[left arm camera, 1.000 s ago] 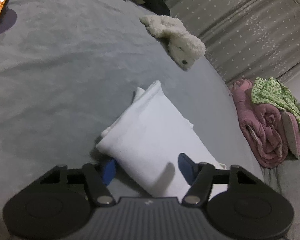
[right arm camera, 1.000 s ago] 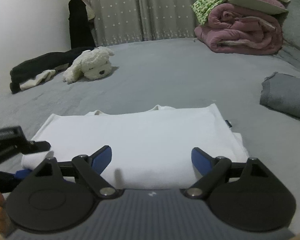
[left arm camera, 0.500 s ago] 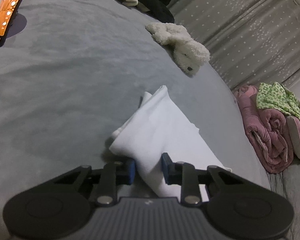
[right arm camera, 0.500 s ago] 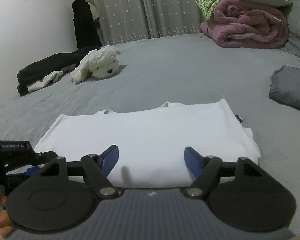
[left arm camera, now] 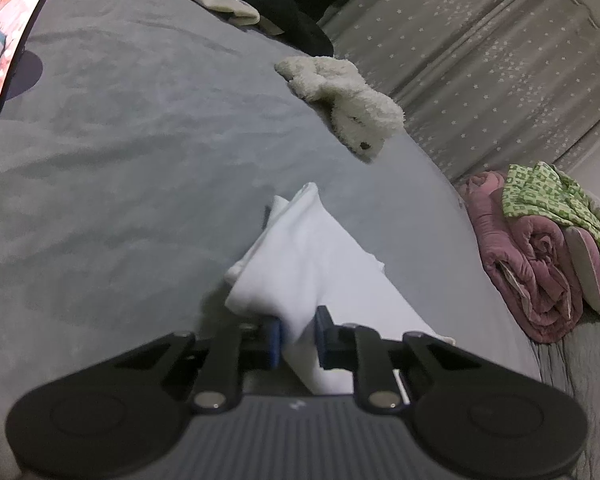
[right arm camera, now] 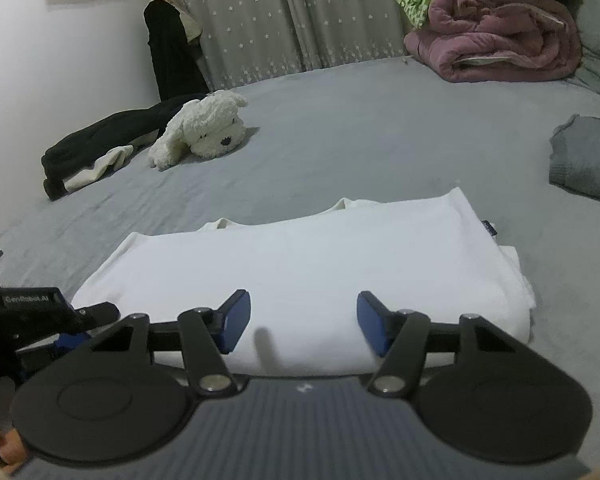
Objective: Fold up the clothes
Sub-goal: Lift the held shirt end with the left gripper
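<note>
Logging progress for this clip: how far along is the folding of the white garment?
Done: the white garment lies folded into a rectangle on the bed. In hand: the left gripper is closing on one end; the right gripper is closing, not yet gripping. Left: any final fold.

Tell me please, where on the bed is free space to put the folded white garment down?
The grey bedsheet is bare between the folded white garment, the white plush dog and the rolled pink quilt. Another bare patch lies between the garment and the lit phone screen. It is crowded at the black clothes and at the folded grey cloth.
</note>
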The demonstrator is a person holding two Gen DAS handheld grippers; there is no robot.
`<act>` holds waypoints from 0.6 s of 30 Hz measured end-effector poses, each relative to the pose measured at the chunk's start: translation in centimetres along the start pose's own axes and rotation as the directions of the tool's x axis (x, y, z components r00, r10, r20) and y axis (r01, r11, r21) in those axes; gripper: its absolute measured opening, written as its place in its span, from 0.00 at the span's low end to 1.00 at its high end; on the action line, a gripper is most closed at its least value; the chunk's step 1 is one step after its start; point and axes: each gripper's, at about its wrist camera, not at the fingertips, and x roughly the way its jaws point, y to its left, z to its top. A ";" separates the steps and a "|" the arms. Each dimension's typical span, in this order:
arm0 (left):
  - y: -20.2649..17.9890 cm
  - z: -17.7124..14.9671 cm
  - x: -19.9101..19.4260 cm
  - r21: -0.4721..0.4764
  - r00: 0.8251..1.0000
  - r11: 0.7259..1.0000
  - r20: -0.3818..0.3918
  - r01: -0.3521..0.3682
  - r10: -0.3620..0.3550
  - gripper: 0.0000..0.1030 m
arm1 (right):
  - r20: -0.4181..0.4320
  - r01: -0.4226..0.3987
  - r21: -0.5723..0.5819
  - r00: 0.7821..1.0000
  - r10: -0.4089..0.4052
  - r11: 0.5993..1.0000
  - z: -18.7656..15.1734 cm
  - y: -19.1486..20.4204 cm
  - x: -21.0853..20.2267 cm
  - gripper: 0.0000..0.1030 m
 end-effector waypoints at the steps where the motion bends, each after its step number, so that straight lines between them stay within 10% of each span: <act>1: -0.1 0.0 -0.1 0.005 1.000 1.000 0.004 0.003 -0.003 0.15 | -0.001 0.000 0.002 1.000 0.000 1.000 0.0 0.0 0.0 0.61; 18: -3.8 -0.4 -3.0 0.206 0.980 0.973 0.143 0.108 -0.139 0.13 | -0.073 -0.018 0.021 0.997 0.019 1.000 -0.5 -0.5 1.6 0.60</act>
